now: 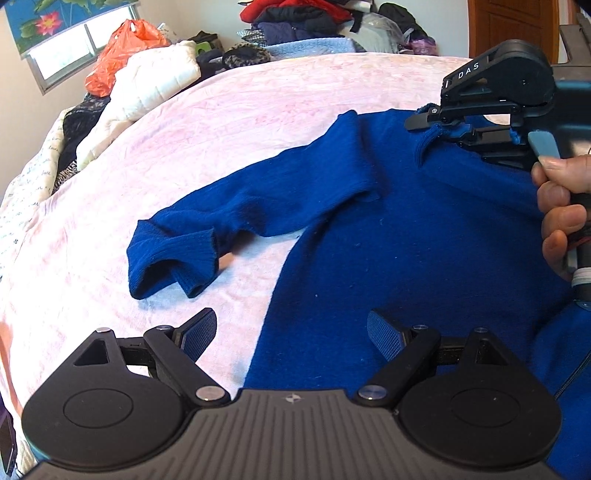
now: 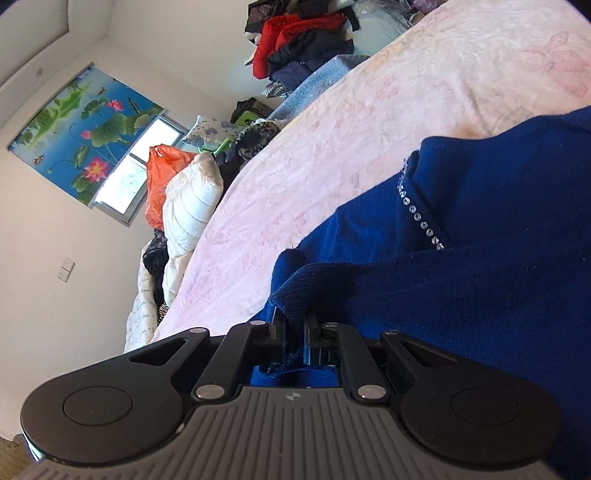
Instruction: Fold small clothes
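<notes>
A blue knit sweater lies spread on the pink bedspread, one sleeve stretched out to the left with its cuff curled. My left gripper is open and empty, hovering just above the sweater's left side edge. My right gripper is at the sweater's far edge, shut on its ribbed edge. In the right wrist view the right gripper pinches a ribbed blue fold, with a row of rhinestones on the sweater beyond.
A white quilted jacket and an orange plastic bag lie at the bed's far left. A pile of dark and red clothes sits at the far edge. A window is at the upper left.
</notes>
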